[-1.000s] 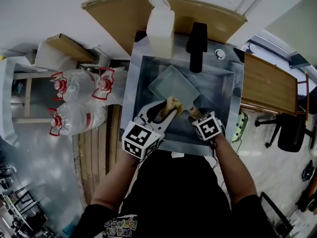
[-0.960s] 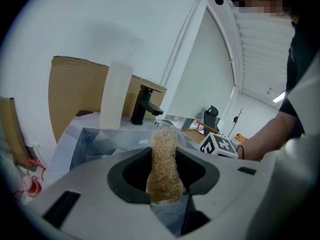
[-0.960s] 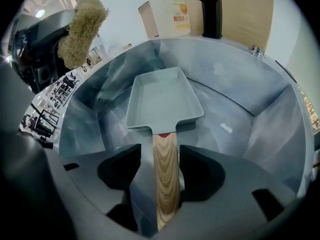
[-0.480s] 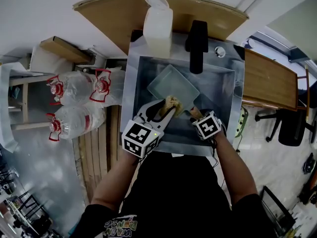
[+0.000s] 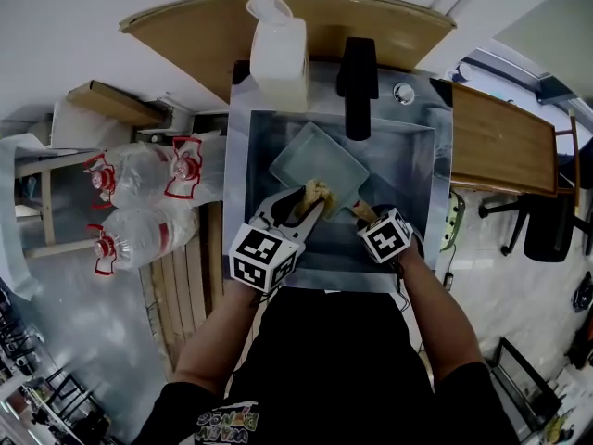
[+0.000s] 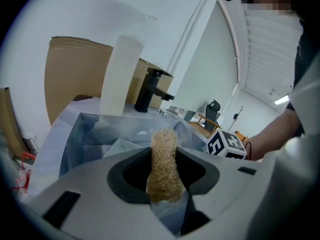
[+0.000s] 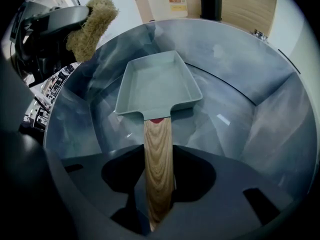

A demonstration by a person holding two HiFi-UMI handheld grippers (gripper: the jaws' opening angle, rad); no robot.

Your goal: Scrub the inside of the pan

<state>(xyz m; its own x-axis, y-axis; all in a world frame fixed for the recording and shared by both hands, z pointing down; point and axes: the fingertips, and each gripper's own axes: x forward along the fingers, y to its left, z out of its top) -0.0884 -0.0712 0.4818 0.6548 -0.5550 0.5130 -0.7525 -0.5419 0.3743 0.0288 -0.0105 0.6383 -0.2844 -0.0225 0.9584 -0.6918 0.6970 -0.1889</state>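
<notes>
- You are pinching the scrubber (image 6: 164, 159) in the left tool (image 5: 304, 204), holding it clear of the pan (image 7: 156, 81). It is sticking well out past the jaws, so hard pressing risks bending it or dragging it loose.
- The right tool (image 5: 363, 217) has just been closing its jaws on the wooden handle (image 7: 159, 169) (a narrow, smooth grip). Scrubbing force risks twisting the pan round.
- The pan is lying in the sink (image 5: 422, 170); on the wet steel it may be sliding.
</notes>
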